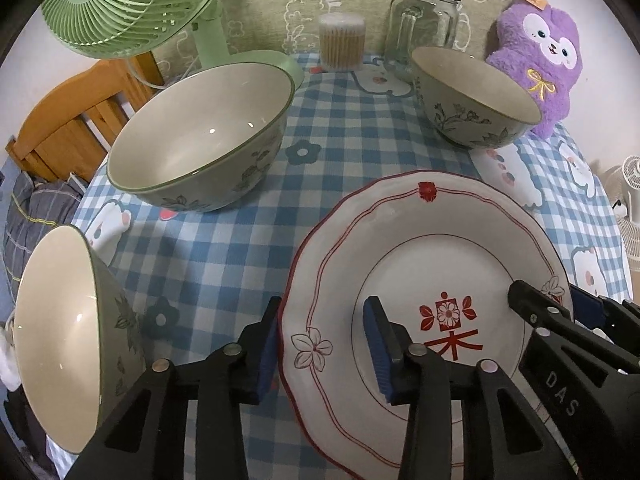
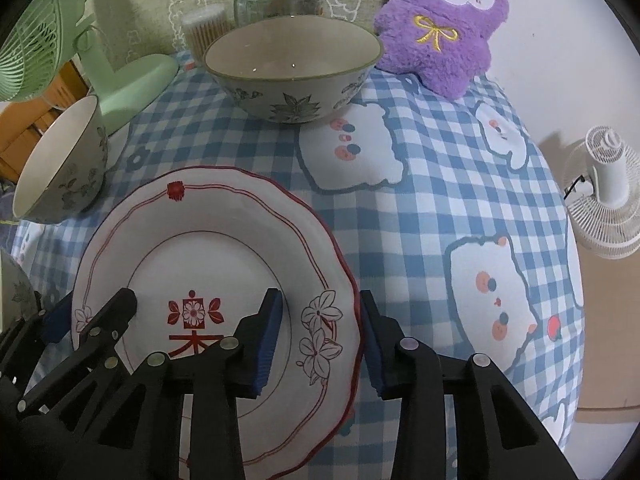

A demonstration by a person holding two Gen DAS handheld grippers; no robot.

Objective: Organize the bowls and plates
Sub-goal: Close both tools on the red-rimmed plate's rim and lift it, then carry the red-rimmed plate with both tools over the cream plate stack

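Home setting, likely a bedroom or living corner. Surface covered with a blue checked cartoon-bear tablecloth (image 2: 420, 208), purple plush toy (image 2: 440, 20), green desk fan (image 1: 132, 4), cotton-swab tub (image 1: 342, 42), glass jar (image 1: 424, 24), wooden chair (image 1: 76, 120), white fan (image 2: 608, 196), patterned wallpaper behind.

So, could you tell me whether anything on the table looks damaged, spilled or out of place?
Nothing stands out. The plate and three bowls look intact and upright, with nothing spilled on the tablecloth.

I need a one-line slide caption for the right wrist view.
Both open grippers, right gripper and left gripper, straddle opposite rims of the red-patterned plate.
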